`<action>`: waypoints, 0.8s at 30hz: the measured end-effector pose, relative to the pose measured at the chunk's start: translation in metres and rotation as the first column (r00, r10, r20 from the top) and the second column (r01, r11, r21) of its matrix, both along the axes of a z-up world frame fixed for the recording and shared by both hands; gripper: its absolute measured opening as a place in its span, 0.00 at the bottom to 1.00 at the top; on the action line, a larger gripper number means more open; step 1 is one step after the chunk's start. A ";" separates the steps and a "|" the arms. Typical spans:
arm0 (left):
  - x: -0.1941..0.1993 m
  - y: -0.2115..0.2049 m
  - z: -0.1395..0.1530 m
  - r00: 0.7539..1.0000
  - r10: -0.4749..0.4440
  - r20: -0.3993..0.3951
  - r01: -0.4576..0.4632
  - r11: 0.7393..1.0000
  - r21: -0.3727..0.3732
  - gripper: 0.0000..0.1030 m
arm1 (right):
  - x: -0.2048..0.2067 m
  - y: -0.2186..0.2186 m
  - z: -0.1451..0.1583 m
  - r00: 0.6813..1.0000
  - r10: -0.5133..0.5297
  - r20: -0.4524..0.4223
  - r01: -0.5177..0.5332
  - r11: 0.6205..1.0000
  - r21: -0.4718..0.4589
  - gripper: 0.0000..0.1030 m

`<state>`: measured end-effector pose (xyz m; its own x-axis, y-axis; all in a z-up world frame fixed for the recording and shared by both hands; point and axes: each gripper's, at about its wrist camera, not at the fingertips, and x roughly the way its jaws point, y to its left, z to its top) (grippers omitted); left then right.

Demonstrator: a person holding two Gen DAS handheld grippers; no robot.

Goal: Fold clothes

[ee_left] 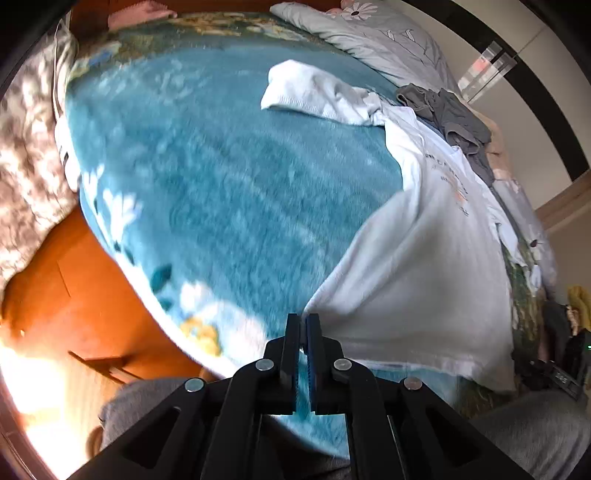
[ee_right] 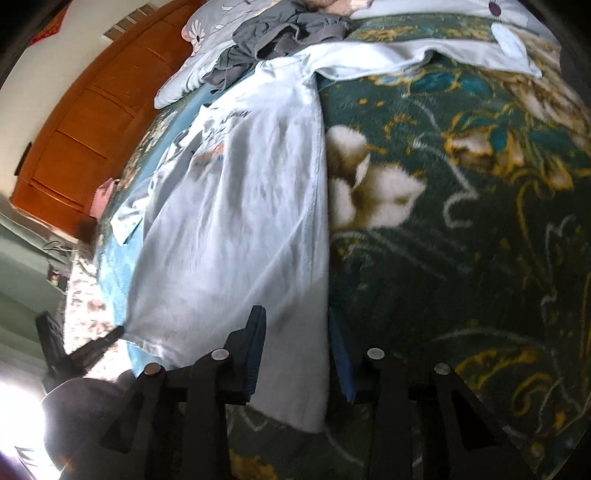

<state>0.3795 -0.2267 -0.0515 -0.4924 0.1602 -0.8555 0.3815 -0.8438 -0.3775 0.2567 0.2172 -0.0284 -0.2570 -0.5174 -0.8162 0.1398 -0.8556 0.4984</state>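
Note:
A white T-shirt [ee_left: 424, 258] with small printed text lies spread on a blue floral blanket [ee_left: 229, 184]. My left gripper [ee_left: 303, 325] is shut on the white T-shirt's bottom corner, and the cloth pulls taut from its tips. In the right wrist view the same white T-shirt [ee_right: 240, 221] stretches away over the bed. My right gripper [ee_right: 295, 317] is open, its fingers straddling the shirt's lower hem corner, with the cloth lying between them. The right finger is partly hidden behind the shirt's edge.
Crumpled grey garments [ee_left: 454, 114] [ee_right: 280, 33] lie beyond the shirt, next to a grey flowered pillow [ee_left: 380, 40]. A dark green floral blanket [ee_right: 461, 221] covers the bed's right part. A wooden headboard [ee_right: 88, 122] stands far left, and the orange wooden floor [ee_left: 74, 295] lies beside the bed.

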 end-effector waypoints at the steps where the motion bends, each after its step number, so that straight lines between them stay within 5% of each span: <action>1: 0.002 0.000 -0.002 1.000 0.000 -0.001 0.000 1.000 0.010 0.04 | 0.002 0.000 -0.001 1.000 0.005 0.007 -0.005 1.000 -0.009 0.35; 7: -0.002 0.002 -0.001 1.000 -0.003 -0.016 0.003 0.999 0.038 0.04 | 0.011 -0.002 -0.003 1.000 0.012 0.022 -0.011 0.999 -0.032 0.34; 9: 0.000 0.001 -0.002 1.000 0.002 -0.017 -0.001 0.999 0.048 0.04 | 0.015 -0.003 -0.002 1.000 0.013 0.015 -0.013 1.000 -0.015 0.09; 10: 0.000 0.001 -0.002 1.000 0.005 -0.018 -0.004 0.998 0.055 0.04 | 0.017 -0.003 -0.001 1.000 0.013 0.011 -0.013 1.000 -0.004 0.07; 18: 0.015 0.010 0.016 0.996 -0.050 -0.079 0.056 0.996 0.073 0.04 | 0.031 -0.001 0.020 0.997 -0.002 -0.073 0.011 0.993 0.121 0.04; 24: 0.014 0.028 0.006 0.993 -0.110 -0.037 0.112 0.991 0.076 0.04 | 0.048 0.017 0.024 0.995 -0.011 -0.096 0.033 0.972 0.233 0.04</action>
<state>0.3931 -0.1987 -0.0458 -0.4955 0.2812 -0.8218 0.2733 -0.8476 -0.4549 0.3046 0.2347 -0.0043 -0.3466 -0.3080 -0.8860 0.1560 -0.9503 0.2693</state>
